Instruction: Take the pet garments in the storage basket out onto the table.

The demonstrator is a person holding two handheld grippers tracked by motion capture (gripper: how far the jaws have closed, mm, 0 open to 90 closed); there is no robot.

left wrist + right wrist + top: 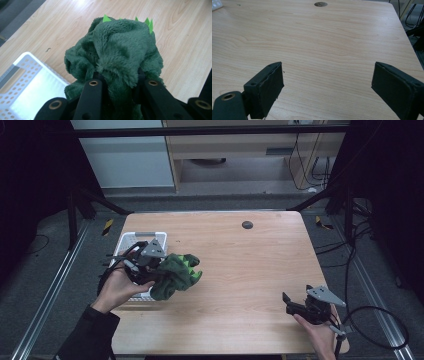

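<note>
- The left gripper (117, 82) has its jaws clamped on a bunched fold of a dark green plush toy (117, 50), the fleece squeezed up between the two black arms at the bottom centre of the left gripper view.
- Bright green felt spikes (148, 23) stand along the top edge of the plush, near the upper middle of that frame.
- In the high view the same plush toy (176, 274) sits left of centre, held just off the right edge of the basket, with the left gripper (159, 269) and the left hand (120, 287) behind it.
- A white perforated basket (22, 75) lies at the lower left of the left gripper view; the part of its floor that shows looks bare and shiny. In the high view the basket (131, 239) is partly covered by the gripper and hand, so I cannot tell its full contents.
- The right gripper (327, 87) has its jaws spread wide apart with nothing between them, only the wooden desk (324, 45) beyond.
- In the high view the right gripper (291, 304) hovers at the lower right of the desk (240, 265), well apart from the plush, held by the right hand (320, 332).
- A small dark round spot (247, 224) marks the desk toward its far edge, upper centre.
</note>
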